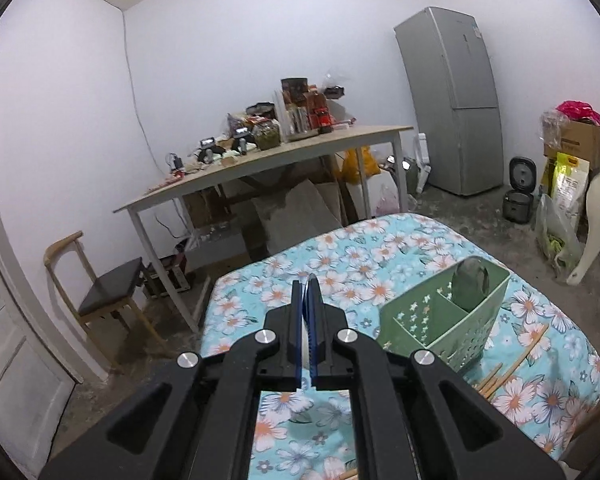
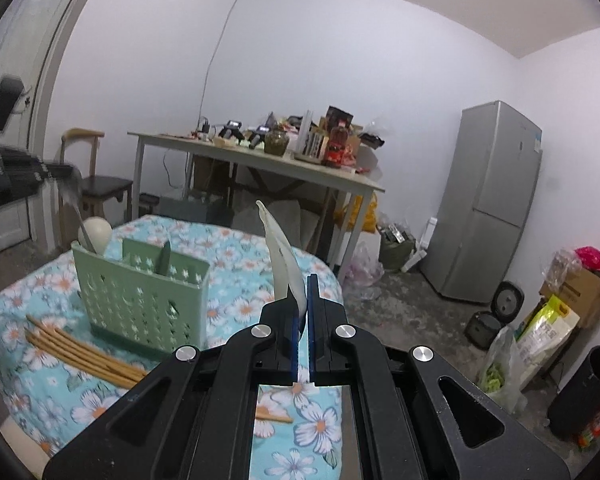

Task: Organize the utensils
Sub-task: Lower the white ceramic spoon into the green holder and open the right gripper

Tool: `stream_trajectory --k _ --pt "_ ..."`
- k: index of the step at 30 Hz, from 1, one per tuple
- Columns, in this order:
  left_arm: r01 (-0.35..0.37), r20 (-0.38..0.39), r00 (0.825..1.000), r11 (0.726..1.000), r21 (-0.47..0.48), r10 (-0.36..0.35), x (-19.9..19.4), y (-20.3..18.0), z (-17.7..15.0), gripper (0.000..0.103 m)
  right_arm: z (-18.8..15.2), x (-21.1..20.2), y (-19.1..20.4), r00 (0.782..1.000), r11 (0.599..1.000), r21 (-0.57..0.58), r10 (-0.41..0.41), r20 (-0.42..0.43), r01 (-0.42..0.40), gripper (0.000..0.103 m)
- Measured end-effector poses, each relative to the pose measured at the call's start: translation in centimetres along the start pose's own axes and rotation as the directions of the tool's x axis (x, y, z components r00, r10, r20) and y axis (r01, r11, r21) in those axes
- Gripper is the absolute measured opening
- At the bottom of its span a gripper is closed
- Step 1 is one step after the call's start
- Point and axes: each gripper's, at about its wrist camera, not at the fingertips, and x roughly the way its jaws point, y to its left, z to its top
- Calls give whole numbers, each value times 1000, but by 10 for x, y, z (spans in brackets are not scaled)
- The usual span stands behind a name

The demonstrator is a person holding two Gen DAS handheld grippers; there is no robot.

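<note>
two claws, both nearly closed: right claw [image 2: 302,280] pinches a white spoon [image 2: 280,248] that sticks up past its tips; left claw [image 1: 307,280] grips a thin white piece. green caddy [image 2: 140,296] stands on the bench [image 2: 228,248], chopsticks [image 2: 80,352] beside it.

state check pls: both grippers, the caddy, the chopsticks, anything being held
Left gripper: shut, apparently on a thin white piece, barely visible.
Right gripper: shut on white plastic rice paddle, blade up.
Green perforated plastic utensil caddy: upright on the floral tablecloth, holding a dark utensil.
Wooden chopsticks: lying flat on the cloth beside the caddy, not yet sorted.
</note>
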Motion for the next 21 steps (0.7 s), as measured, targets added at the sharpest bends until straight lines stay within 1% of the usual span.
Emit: stream_trajectory --k 2,4,5,6,10,13,15,18,19,21 --pt "43 -18 999 999 -25 -43 8 1 -3 3 5 -1 -2 1000 1000 8 7 13 -7 2" --pt "119 -30 992 989 -85 -122 13 4 -4 5 12 -1 -7 999 1000 24 18 29 -19 2" --pt "136 -28 990 985 -106 -140 15 6 -4 5 17 -1 -8 999 999 34 24 35 -26 2" --pt "171 -21 984 976 -137 -175 15 9 -5 5 19 -1 -11 999 998 44 31 42 -33 2" --pt "238 4 970 945 -222 -243 14 17 -7 14 32 1 -20 994 991 102 76 72 -83 2" --pt "242 18 969 935 -259 -246 10 23 -8 15 42 2 -23 989 983 140 108 99 -122 2" --pt "237 31 971 930 -280 -237 4 28 -10 17 52 2 -26 983 973 169 135 127 -156 2" --pt "218 39 975 928 -303 -217 -3 33 -13 27 66 4 -31 968 951 218 183 170 -218 2" --pt "207 38 978 928 -311 -206 -7 35 -17 31 72 5 -34 959 936 243 210 190 -253 2" --pt "183 26 982 927 -328 -185 -12 38 -24 35 81 8 -39 944 911 278 249 216 -304 2"
